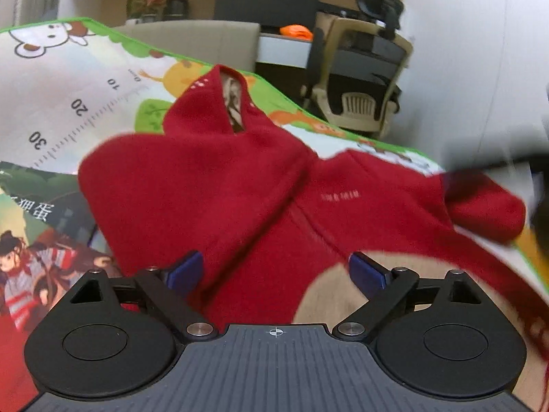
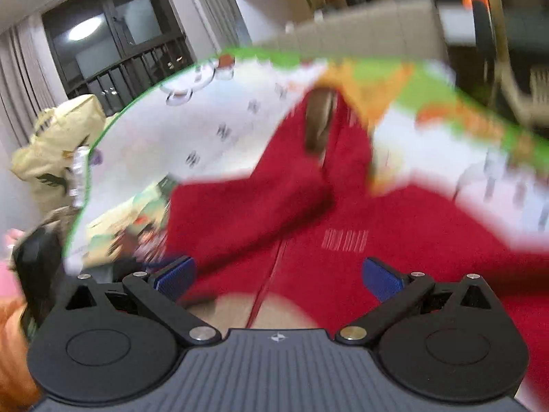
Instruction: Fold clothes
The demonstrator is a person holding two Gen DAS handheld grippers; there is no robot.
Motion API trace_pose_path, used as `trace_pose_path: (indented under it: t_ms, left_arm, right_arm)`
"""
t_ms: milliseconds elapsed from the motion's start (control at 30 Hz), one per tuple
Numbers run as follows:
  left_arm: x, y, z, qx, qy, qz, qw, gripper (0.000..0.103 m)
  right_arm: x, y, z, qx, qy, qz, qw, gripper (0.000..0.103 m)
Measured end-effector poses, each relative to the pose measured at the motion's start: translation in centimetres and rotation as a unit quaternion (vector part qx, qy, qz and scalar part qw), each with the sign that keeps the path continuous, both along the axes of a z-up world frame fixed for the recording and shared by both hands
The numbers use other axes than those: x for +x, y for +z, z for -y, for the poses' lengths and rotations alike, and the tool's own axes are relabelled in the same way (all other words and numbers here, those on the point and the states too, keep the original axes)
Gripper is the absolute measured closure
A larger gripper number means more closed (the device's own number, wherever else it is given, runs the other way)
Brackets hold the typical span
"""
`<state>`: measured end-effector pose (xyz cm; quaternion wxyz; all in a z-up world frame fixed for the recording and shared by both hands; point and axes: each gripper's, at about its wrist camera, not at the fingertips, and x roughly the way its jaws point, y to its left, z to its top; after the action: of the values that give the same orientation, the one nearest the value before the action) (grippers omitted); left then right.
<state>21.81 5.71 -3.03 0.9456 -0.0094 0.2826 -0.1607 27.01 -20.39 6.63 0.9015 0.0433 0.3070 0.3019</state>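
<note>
A red hooded fleece jacket lies spread on a cartoon-printed play mat, hood pointing away, one sleeve folded across the chest. Its other sleeve cuff sticks out at the right. My left gripper hovers open over the jacket's lower hem, blue pads apart, nothing between them. In the blurred right wrist view the same jacket fills the lower half, zip line running toward the camera. My right gripper is open above the hem, with no cloth between its pads.
A beige office chair and a desk with a dark monitor stand beyond the mat's green far edge. A yellowish plush toy sits off the mat at the left. A dark blurred object is at the right edge.
</note>
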Motion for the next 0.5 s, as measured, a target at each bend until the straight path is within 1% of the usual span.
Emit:
trace_pose_path:
  t_ms: [67,100,133,167,267,300,333,367,400,433,500]
  left_arm:
    - [-0.1,0.0,0.3,0.002,-0.009,0.005,0.9999,0.005]
    - [0.0,-0.1,0.3,0.0,-0.012,0.005,0.9999,0.005]
    - [0.1,-0.2,0.2,-0.003,-0.014,0.003,0.9999,0.005]
    - [0.1,-0.2,0.1,-0.007,-0.014,0.003,0.9999,0.005]
    - [0.1,0.1,-0.5,-0.025,-0.01,0.005,0.9996,0.004]
    - [0.1,0.4,-0.8,-0.031,-0.011,0.006,0.9994,0.004]
    - [0.0,0.7,-1.1,-0.038,-0.013,0.007,0.9991,0.004]
    - [0.1,1.2,-1.5,-0.044,-0.015,0.012,0.9988,0.003]
    - [0.1,1.8,-1.8,-0.05,-0.015,0.019,0.9985,0.003]
    - [0.1,2.3,-2.2,-0.055,-0.015,0.025,0.9981,0.003]
    - [0.3,3.6,-2.8,-0.063,-0.011,0.046,0.9968,0.002]
  right_arm:
    - [2.6,0.5,-2.1,-0.031,-0.015,0.021,0.999,0.001]
    - [4.0,0.1,-3.0,-0.039,-0.021,0.022,0.999,0.009]
    - [5.5,-0.8,-3.9,-0.042,-0.027,0.017,0.999,0.021]
    - [7.0,-1.7,-4.9,-0.046,-0.033,0.013,0.998,0.025]
    - [11.3,-4.9,-7.4,-0.049,-0.05,-0.012,0.997,0.031]
    - [12.2,-5.8,-8.1,-0.048,-0.05,-0.021,0.997,0.045]
    - [12.6,-6.1,-8.6,-0.045,-0.051,-0.024,0.997,0.065]
    - [12.7,-6.3,-9.0,-0.041,-0.053,-0.024,0.997,0.068]
    - [12.4,-5.7,-8.8,-0.028,-0.048,-0.019,0.998,0.083]
    - [11.9,-4.7,-8.2,-0.009,-0.04,-0.011,0.999,0.083]
    - [10.2,-1.8,-6.4,0.007,-0.047,0.026,0.999,0.083]
